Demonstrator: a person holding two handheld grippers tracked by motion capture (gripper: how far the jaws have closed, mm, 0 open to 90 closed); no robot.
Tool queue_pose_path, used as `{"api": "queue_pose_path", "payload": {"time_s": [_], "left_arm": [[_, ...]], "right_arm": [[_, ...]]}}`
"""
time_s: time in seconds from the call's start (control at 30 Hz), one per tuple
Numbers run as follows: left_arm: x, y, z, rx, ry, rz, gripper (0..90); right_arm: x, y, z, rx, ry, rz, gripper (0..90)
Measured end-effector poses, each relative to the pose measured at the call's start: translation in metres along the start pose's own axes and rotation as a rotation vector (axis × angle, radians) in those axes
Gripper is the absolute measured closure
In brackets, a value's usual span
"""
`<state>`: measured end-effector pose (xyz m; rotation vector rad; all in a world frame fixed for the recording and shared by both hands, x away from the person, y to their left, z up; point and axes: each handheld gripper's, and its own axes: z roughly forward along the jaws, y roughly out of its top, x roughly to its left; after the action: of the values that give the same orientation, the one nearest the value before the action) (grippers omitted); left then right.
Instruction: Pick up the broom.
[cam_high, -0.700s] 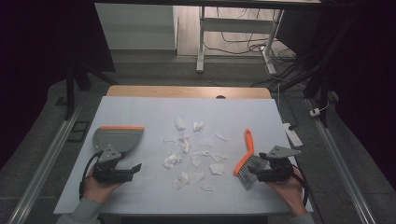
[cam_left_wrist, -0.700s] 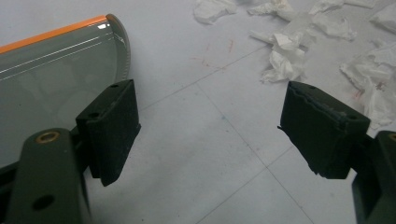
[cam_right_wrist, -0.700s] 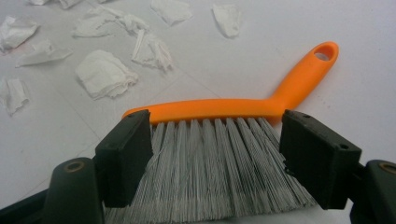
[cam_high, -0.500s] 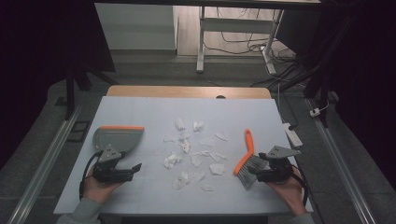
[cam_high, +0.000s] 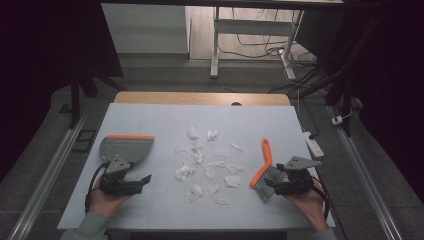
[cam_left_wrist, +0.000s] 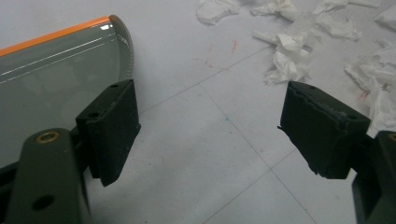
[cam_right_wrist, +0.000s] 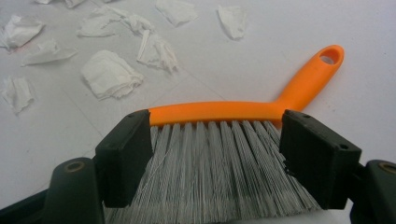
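A grey dustpan (cam_high: 126, 148) with an orange lip lies at the table's left. My left gripper (cam_high: 142, 179) rests just in front of it, open; in the left gripper view (cam_left_wrist: 208, 135) there is bare table between the jaws and the dustpan (cam_left_wrist: 56, 60) sits behind the left jaw. An orange-handled brush (cam_high: 263, 159) lies at the right. My right gripper (cam_high: 269, 186) is open, its jaws standing either side of the grey bristles (cam_right_wrist: 215, 163) below the orange back (cam_right_wrist: 219, 112). Several crumpled paper scraps (cam_high: 205, 162) are scattered mid-table.
The white table top (cam_high: 165, 112) has a wooden strip along its far edge. Paper scraps (cam_left_wrist: 289, 60) lie just beyond the left gripper's right jaw, and more scraps (cam_right_wrist: 109, 74) lie past the brush. A person's hands hold both grippers near the front edge.
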<state>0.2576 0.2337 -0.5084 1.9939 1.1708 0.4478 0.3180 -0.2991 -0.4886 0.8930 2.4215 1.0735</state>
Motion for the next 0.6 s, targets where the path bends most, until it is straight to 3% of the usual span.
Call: {"api": "queue_pose_path", "payload": {"time_s": [0.6], "left_arm": [[0.0,0.0,0.0,-0.002,0.013,0.008,20.7]], "right_arm": [[0.001,0.012,-0.004,0.017,-0.022,-0.01,26.6]]}}
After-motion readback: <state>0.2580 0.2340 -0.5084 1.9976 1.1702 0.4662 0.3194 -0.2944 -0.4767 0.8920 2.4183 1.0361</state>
